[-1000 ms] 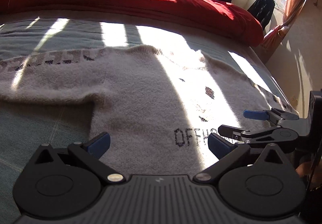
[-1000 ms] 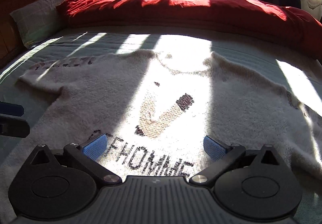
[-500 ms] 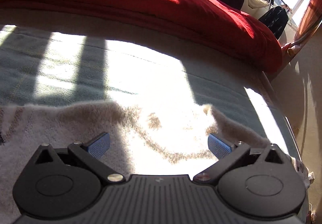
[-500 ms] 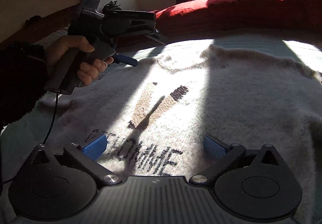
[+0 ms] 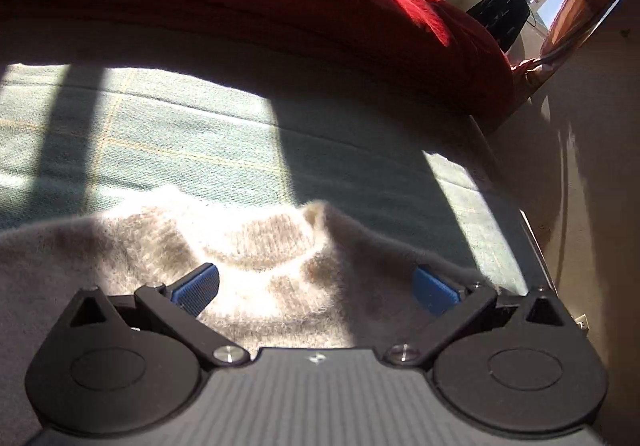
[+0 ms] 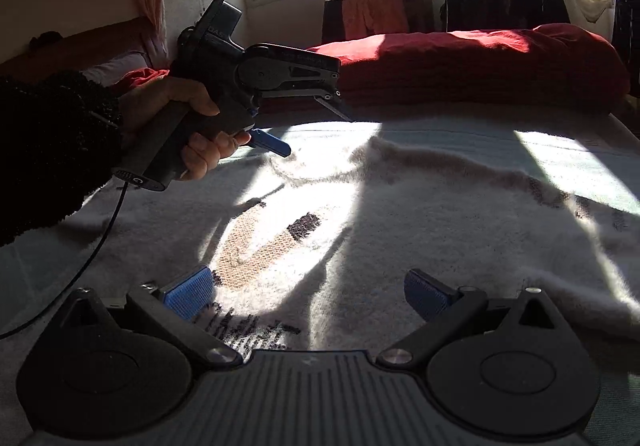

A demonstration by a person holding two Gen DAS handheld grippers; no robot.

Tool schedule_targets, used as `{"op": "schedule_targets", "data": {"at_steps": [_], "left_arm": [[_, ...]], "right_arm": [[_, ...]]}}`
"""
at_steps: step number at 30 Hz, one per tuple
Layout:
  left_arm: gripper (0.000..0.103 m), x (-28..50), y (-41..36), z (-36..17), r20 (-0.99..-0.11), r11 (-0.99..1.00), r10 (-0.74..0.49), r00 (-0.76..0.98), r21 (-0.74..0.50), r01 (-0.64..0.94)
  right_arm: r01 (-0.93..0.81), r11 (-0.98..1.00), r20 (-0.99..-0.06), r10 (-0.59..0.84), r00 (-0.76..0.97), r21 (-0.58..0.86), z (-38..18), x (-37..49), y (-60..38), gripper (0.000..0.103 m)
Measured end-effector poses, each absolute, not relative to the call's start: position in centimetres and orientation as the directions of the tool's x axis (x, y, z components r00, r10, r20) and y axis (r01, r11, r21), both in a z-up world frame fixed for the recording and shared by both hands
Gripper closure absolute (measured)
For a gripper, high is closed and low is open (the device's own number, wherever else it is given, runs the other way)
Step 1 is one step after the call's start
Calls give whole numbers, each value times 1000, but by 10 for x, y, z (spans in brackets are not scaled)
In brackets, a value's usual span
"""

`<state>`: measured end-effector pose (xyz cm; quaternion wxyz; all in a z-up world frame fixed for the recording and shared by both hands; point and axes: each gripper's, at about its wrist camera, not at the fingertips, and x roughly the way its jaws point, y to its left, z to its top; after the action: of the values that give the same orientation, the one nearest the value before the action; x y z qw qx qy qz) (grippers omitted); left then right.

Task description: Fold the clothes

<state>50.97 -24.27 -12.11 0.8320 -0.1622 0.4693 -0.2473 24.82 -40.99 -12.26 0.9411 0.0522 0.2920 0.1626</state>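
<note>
Green bedsheet [image 5: 168,133], bare beyond the collar up to red duvet [image 5: 280,5]; cream sweater [image 6: 400,213] lies flat. Our left gripper [image 5: 316,288] spread wide over neckline; right gripper [image 6: 306,292] wide above the chest lettering.

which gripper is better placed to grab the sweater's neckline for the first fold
Left. The left gripper is open right at the sweater collar. The right gripper, also open, sits down near the hem lettering.
</note>
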Motion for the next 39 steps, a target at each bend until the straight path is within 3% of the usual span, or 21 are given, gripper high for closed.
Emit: {"op": "schedule_targets", "data": {"at_steps": [3,9,14,18,25,30,39], "left_arm": [[1,511,-273,-130,-689,783,-622,374,-539,311],[1,540,-292,-150,-726,828,-561,398,-498,258],[1,535,-296,-121,-718,836,-549,428,-475,276],[1,522,-302,-106,-677,784,-621,396,-526,330],[1,533,-340,-148,-749,809,-576,328,-467,356],[1,541,-349,-140,-760,829,-550,347,-450,330],[1,520,-375,-130,-711,722,-665,228,-535,438]], "right_arm": [[-236,947,-542,319,778,218,-126,252,-419,0],[-213,948,-555,313,771,238,-132,257,-429,0],[-208,947,-557,312,769,244,-133,259,-432,0],[-209,945,-548,317,774,251,-132,257,-433,0],[-201,943,-562,320,763,264,-137,261,-436,0],[-205,942,-567,324,757,266,-139,263,-437,0],[-212,942,-573,328,751,261,-140,262,-436,0]]}}
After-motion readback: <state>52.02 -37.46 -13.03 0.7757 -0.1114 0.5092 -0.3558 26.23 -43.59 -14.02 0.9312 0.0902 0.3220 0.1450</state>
